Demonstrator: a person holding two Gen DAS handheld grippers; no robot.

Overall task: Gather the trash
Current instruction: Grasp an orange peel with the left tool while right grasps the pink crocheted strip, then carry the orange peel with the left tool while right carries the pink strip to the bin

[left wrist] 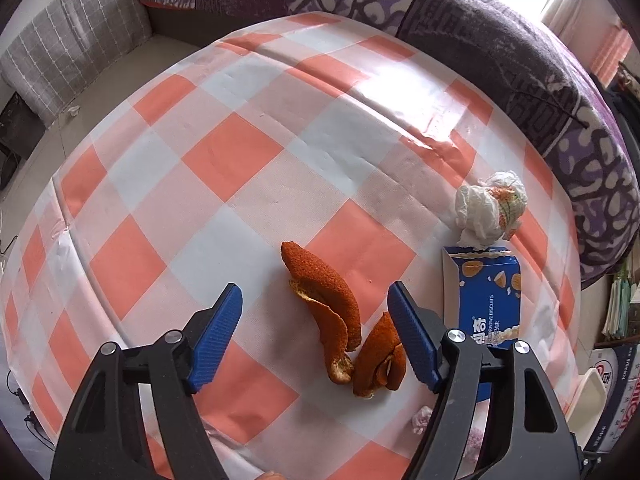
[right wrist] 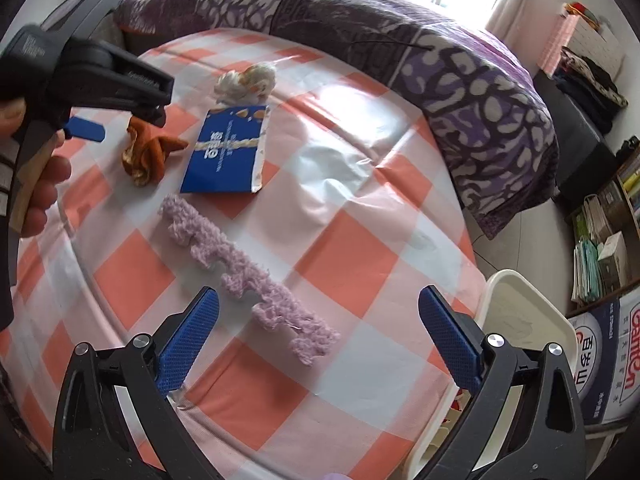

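Orange peel pieces lie on the checked tablecloth between the open jaws of my left gripper, nearer its right finger. The peel also shows in the right wrist view, under the left gripper. A torn blue biscuit wrapper lies beside the peel. A crumpled white wrapper ball lies beyond it. My right gripper is open and empty above a strip of fuzzy lilac yarn.
A white bin stands off the table's right edge, below table level. A sofa with a purple patterned cover runs behind the table. Shelves and boxes stand at the right. A grey cushion sits at the far left.
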